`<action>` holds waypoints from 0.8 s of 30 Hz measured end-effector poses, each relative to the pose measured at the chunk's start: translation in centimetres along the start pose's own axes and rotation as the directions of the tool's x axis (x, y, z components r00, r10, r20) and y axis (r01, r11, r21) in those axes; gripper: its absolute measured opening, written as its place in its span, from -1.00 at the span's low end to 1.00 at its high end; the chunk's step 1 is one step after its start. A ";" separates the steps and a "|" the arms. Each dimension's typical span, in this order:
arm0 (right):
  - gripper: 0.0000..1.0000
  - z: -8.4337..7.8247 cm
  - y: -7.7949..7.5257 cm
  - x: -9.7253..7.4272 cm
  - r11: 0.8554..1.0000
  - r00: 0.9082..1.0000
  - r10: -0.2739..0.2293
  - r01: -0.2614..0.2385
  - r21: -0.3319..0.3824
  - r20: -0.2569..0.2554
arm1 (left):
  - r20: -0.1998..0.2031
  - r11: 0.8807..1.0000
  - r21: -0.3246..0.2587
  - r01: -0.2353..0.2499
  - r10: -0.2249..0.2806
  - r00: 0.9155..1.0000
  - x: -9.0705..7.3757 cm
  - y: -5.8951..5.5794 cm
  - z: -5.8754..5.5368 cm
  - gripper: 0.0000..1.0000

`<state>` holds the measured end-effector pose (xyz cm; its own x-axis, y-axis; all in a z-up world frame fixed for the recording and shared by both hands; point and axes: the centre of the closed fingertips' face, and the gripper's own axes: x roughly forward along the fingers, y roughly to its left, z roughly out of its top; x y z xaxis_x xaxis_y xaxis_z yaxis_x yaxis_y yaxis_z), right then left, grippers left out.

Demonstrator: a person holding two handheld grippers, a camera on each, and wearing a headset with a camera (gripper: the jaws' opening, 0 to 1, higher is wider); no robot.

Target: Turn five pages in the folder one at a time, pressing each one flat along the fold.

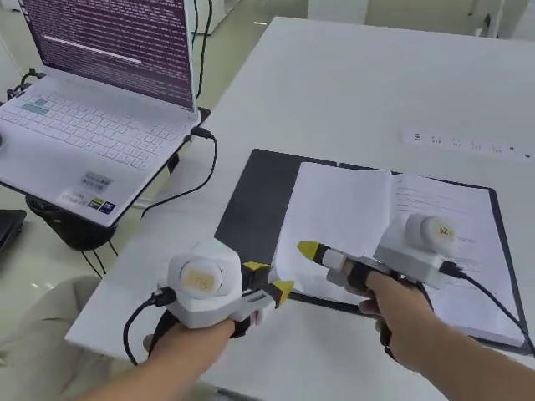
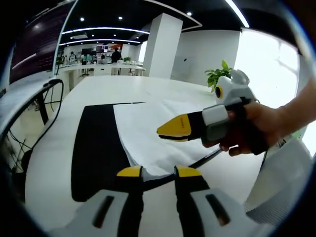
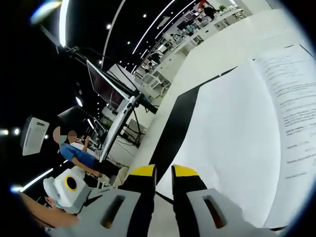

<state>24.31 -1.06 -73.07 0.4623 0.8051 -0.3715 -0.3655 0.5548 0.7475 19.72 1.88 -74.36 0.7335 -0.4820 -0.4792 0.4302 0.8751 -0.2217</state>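
Observation:
A black folder [image 1: 251, 200] lies open on the white table. A blank white page [image 1: 334, 217] lies over its left half, and a printed page [image 1: 451, 217] covers the right half. My right gripper [image 1: 308, 249] points left just above the blank page's near edge, jaws together, nothing between them. From the left gripper view the same gripper [image 2: 170, 131] hovers over that page [image 2: 148, 128]. My left gripper [image 1: 269, 280] is at the folder's near left corner, slightly open and empty; its tips [image 2: 159, 172] frame the folder's edge [image 2: 94, 148].
An open laptop [image 1: 100, 83] sits on a stand to the left, its cable [image 1: 201, 167] trailing toward the table. A white power strip [image 1: 468, 142] lies at the back right. The table's front edge runs close under both hands.

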 end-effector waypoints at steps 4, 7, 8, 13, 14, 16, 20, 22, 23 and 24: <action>-0.81 2.1 -2.2 -1.6 0.999 0.999 -0.023 0.022 0.023 0.033 | -0.005 1.000 0.027 -0.010 0.010 1.000 2.4 -0.1 0.2 -0.53; -0.84 3.5 -3.9 -2.4 0.998 0.998 -0.043 0.041 0.038 0.048 | -0.039 0.997 0.052 -0.049 0.051 0.998 3.7 0.6 -0.4 -0.52; -0.86 3.8 -4.3 -2.6 0.998 0.998 -0.045 0.043 0.042 0.052 | -0.052 0.996 0.067 -0.064 0.067 0.996 4.0 1.0 -0.7 -0.51; -0.94 5.3 -5.6 -3.5 0.995 0.995 -0.073 0.067 0.070 0.074 | -0.097 0.991 0.103 -0.086 0.096 0.991 4.5 1.3 -2.4 -0.52; -0.93 5.6 -6.0 -3.6 0.994 0.994 -0.076 0.069 0.079 0.081 | -0.085 0.987 0.134 -0.092 0.104 0.991 4.5 1.5 -2.2 -0.53; -0.93 6.1 -6.5 -3.6 0.993 0.993 -0.082 0.073 0.094 0.087 | -0.081 0.987 0.132 -0.088 0.099 0.992 4.4 1.4 -2.4 -0.53; -0.94 6.5 -7.5 -3.0 0.988 0.992 -0.093 0.082 0.130 0.083 | -0.069 0.981 0.176 -0.078 0.092 0.993 4.3 1.2 -2.4 -0.52; -0.97 6.7 -8.0 -2.7 0.984 0.992 -0.096 0.082 0.156 0.084 | -0.062 0.981 0.180 -0.077 0.090 0.994 4.3 1.3 -2.3 -0.52; -0.98 6.9 -8.3 -2.6 0.982 0.991 -0.103 0.087 0.169 0.087 | -0.061 0.980 0.183 -0.077 0.089 0.994 4.3 1.4 -2.3 -0.52; -1.00 7.0 -8.6 -2.4 0.979 0.991 -0.107 0.091 0.182 0.085 | -0.060 0.980 0.185 -0.076 0.089 0.994 4.3 1.4 -2.4 -0.52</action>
<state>32.00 -9.25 -74.71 0.5661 0.7200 -0.4014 -0.1692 0.5780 0.7983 22.22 1.09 -78.72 0.7356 -0.3991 -0.5474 0.4631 0.8860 -0.0236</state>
